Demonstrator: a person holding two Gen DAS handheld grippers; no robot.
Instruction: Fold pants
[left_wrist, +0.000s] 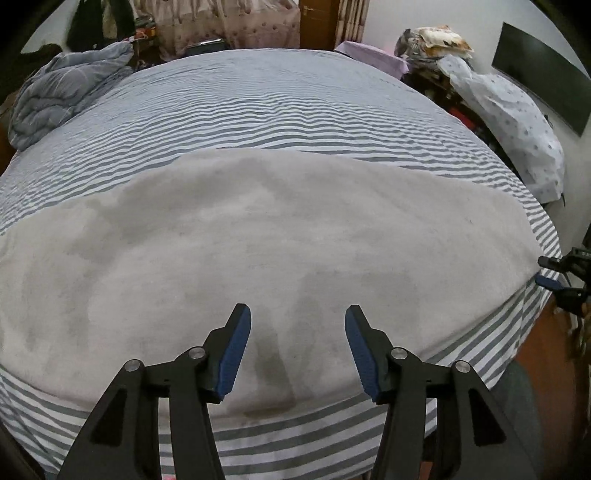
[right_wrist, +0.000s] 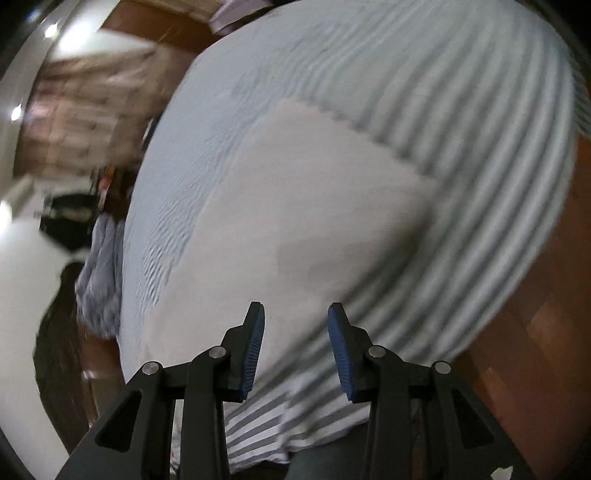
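Observation:
The pants are a pale grey fleecy garment lying flat and wide across the near part of the bed; in the blurred right wrist view the pants run slantwise. My left gripper hovers over their near edge, open, with nothing between its blue pads. My right gripper is open too, empty, above the garment's end near the bed's corner. In the left wrist view the right gripper shows small at the far right, just past the pants' right end.
A grey-and-white striped sheet covers the bed. A crumpled blue-grey quilt lies at the back left corner. Pillows and patterned bedding are piled along the right side. Wooden floor borders the bed.

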